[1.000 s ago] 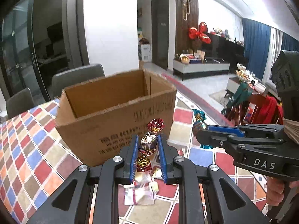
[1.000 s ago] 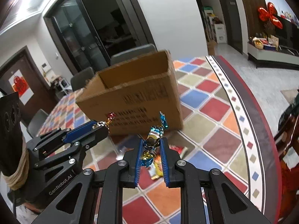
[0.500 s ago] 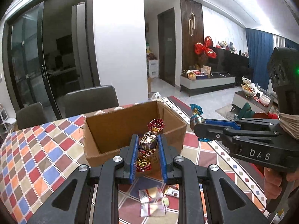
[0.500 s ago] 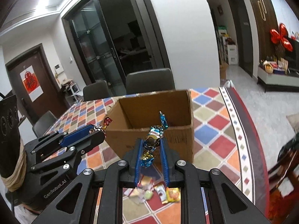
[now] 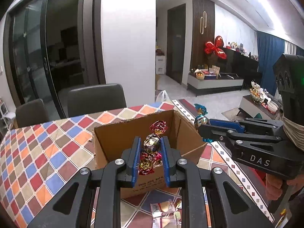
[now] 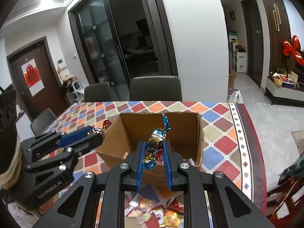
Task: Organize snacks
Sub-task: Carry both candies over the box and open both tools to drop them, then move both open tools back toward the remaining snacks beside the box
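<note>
An open cardboard box (image 5: 106,148) (image 6: 191,133) stands on the checkered tablecloth. My left gripper (image 5: 150,148) is shut on a red-and-gold foil candy (image 5: 152,144), held over the box's near wall; from the right wrist view the same gripper (image 6: 98,133) hangs at the box's left edge. My right gripper (image 6: 153,148) is shut on a blue-and-silver foil candy (image 6: 157,135) above the box's opening. In the left wrist view that gripper (image 5: 201,129) holds the blue candy (image 5: 200,120) just off the box's right corner. Some wrapped snacks lie inside the box.
Loose snack packets (image 6: 152,209) (image 5: 163,210) lie on the tablecloth (image 5: 38,152) in front of the box. Grey chairs (image 6: 155,89) stand behind the table. The table's patterned border edge (image 6: 245,133) runs along the right. A hand (image 5: 273,188) grips the right tool's handle.
Both grippers rose with their candies, from low in front of the box to above its rim. The box's inside has come into view. Both grips stay the same.
</note>
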Demonstrator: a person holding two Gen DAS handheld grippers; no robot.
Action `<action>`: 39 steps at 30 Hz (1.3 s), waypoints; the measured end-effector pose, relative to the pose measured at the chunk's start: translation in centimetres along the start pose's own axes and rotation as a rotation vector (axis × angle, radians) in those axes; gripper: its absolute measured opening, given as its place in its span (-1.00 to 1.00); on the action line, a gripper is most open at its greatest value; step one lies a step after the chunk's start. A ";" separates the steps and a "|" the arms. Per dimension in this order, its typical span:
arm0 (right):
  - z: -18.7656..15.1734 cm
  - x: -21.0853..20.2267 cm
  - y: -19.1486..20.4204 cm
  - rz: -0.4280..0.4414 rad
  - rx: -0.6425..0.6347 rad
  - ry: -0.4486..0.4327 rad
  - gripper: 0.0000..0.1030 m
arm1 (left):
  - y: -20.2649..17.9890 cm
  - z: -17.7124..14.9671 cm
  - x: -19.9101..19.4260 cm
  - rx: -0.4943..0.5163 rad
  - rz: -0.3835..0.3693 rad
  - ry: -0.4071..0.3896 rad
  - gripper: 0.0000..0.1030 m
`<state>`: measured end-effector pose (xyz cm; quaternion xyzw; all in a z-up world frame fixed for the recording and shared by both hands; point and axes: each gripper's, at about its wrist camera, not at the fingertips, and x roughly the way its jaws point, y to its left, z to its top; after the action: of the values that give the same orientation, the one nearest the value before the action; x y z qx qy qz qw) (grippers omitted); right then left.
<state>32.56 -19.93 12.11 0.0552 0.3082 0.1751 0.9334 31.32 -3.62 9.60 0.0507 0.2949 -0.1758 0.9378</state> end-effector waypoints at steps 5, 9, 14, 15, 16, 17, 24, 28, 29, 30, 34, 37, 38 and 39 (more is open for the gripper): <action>0.9 1.7 -0.1 -0.013 -0.017 0.033 -0.61 | 1.0 0.7 1.9 -0.016 0.011 0.046 -0.58; 1.5 3.0 -0.7 -0.009 0.007 0.067 -0.61 | 1.4 1.5 3.2 -0.027 0.023 0.075 -0.56; 1.8 4.2 -1.1 -0.036 0.026 0.084 -0.45 | 1.8 2.0 3.0 -0.021 0.068 0.053 -0.05; 1.8 4.3 -1.1 -0.053 0.026 0.088 -0.23 | 1.8 2.0 2.9 -0.016 0.075 0.046 -0.04; 1.7 4.1 -1.2 -0.070 0.028 0.084 -0.21 | 1.6 1.7 2.4 -0.006 0.088 0.038 -0.04; 1.6 4.0 -1.2 -0.079 0.028 0.078 -0.21 | 1.3 1.6 2.1 0.002 0.094 0.030 0.00; 0.2 1.6 -0.7 -0.063 0.028 0.045 -0.21 | 0.1 0.2 -0.6 0.022 0.094 -0.022 0.11; -1.2 0.3 0.1 -0.062 -0.001 0.025 -0.21 | -0.7 -0.9 -2.4 0.048 0.105 -0.058 0.18; -1.4 0.1 0.2 -0.059 -0.005 0.022 -0.21 | -1.0 -1.3 -2.7 0.056 0.108 -0.064 0.18; -1.9 -0.2 0.3 -0.057 -0.010 0.024 -0.21 | -1.2 -1.7 -3.0 0.063 0.112 -0.068 0.18; -3.4 -1.0 0.7 -0.034 0.000 0.028 -0.21 | -1.8 -3.1 -3.9 0.074 0.119 -0.076 0.27; -4.6 -1.5 0.8 -0.026 0.009 0.030 -0.21 | -2.2 -4.3 -4.1 0.095 0.116 -0.064 0.29; -5.1 -1.6 0.9 -0.025 0.010 0.034 -0.21 | -2.3 -4.8 -4.1 0.101 0.115 -0.059 0.30; -5.4 -1.6 0.9 -0.026 0.011 0.037 -0.21 | -2.5 -5.2 -4.2 0.107 0.117 -0.057 0.30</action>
<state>27.86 -19.65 8.88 0.0529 0.3270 0.1623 0.9295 24.40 -3.66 7.73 0.1128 0.2550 -0.1378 0.9504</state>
